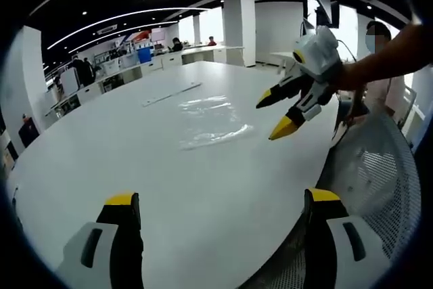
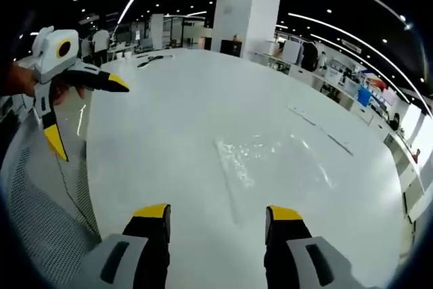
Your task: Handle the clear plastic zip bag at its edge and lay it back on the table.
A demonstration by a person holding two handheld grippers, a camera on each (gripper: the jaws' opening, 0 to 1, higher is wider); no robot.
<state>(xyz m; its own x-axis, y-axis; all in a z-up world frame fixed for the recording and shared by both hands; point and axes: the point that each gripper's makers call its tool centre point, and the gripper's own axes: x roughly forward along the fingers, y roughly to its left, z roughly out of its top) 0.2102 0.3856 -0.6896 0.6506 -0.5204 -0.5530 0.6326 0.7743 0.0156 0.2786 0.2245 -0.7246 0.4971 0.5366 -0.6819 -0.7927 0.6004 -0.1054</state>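
In the left gripper view, the left gripper (image 1: 220,211) rises from the bottom of the frame with its yellow-tipped fingers (image 1: 122,201) spread wide apart and nothing between them. They hang over the near edge of a large white counter (image 1: 101,147). The clear plastic zip bag (image 1: 210,121) lies flat on the counter at the centre of the frame, well beyond the fingers, its surface catching ceiling light in wrinkled glints. The right gripper (image 1: 274,114) enters from the upper right, held by a person's hand, its two yellow-tipped fingers parted and pointing down-left toward the bag's right side, near it, though contact cannot be judged. A white mesh chair back (image 1: 379,181) sits at the lower right, beside the counter's edge.

In the right gripper view, the right gripper (image 2: 216,218) shows at the bottom, fingers apart and empty, just short of the bag (image 2: 270,160), which lies flat at the centre of the frame. The left gripper (image 2: 84,116) appears at the upper left, fingers parted, held over the counter's (image 2: 189,93) left edge. A white pillar (image 2: 245,11) stands at the top centre.
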